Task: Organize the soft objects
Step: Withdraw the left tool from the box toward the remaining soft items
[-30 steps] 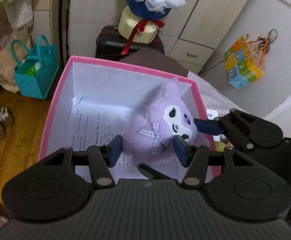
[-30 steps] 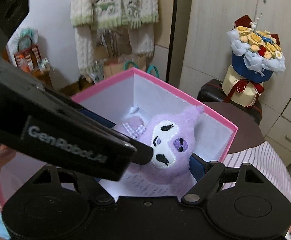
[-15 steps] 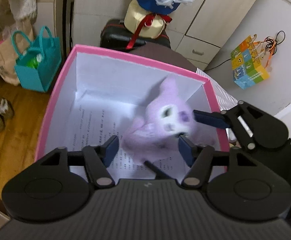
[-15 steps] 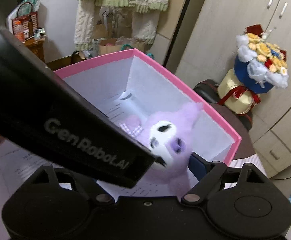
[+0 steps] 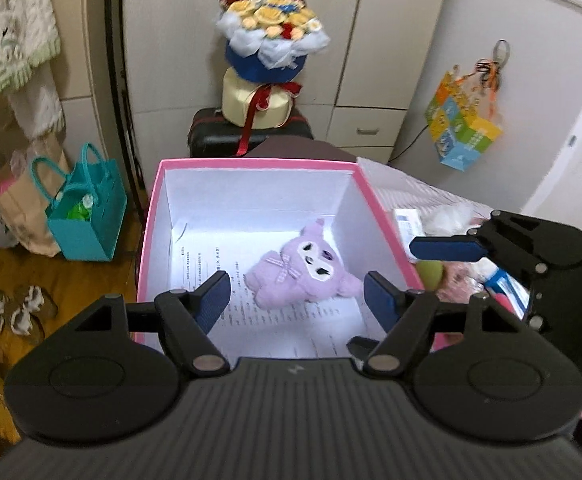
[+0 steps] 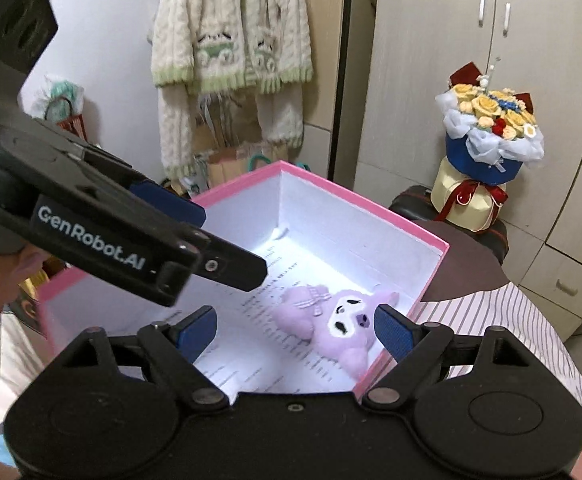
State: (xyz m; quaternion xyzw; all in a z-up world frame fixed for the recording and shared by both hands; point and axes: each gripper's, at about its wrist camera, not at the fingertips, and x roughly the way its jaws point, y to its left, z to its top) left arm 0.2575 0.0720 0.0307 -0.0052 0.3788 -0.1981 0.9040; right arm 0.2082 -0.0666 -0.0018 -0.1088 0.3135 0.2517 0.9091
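1. Through the left wrist camera I see my left gripper [image 5: 297, 294] with its blue pads spread wide and nothing between them, held above the pink box [image 5: 251, 163].
2. In that view the purple plush toy [image 5: 301, 270] lies on its back on the printed paper [image 5: 291, 328] lining the box floor, toward the right wall, clear of both pads.
3. To the right, outside the box, I see the right gripper [image 5: 443, 249] from the side; only one blue finger shows there, over a clutter of soft items [image 5: 457, 272] on the striped cloth [image 5: 411, 194].
4. Behind the box stand a flower bouquet [image 5: 273, 36] on a dark suitcase [image 5: 227, 132], and a teal bag [image 5: 87, 216] on the floor at left.
5. Through the right wrist camera my right gripper [image 6: 295, 334] is also wide open and empty, hovering above the near right corner of the box [image 6: 371, 202].
6. Here the plush [image 6: 339, 322] lies face up near the right wall, touching neither pad.
7. The left gripper [image 6: 195, 236] reaches in from the left above the box, holding nothing.
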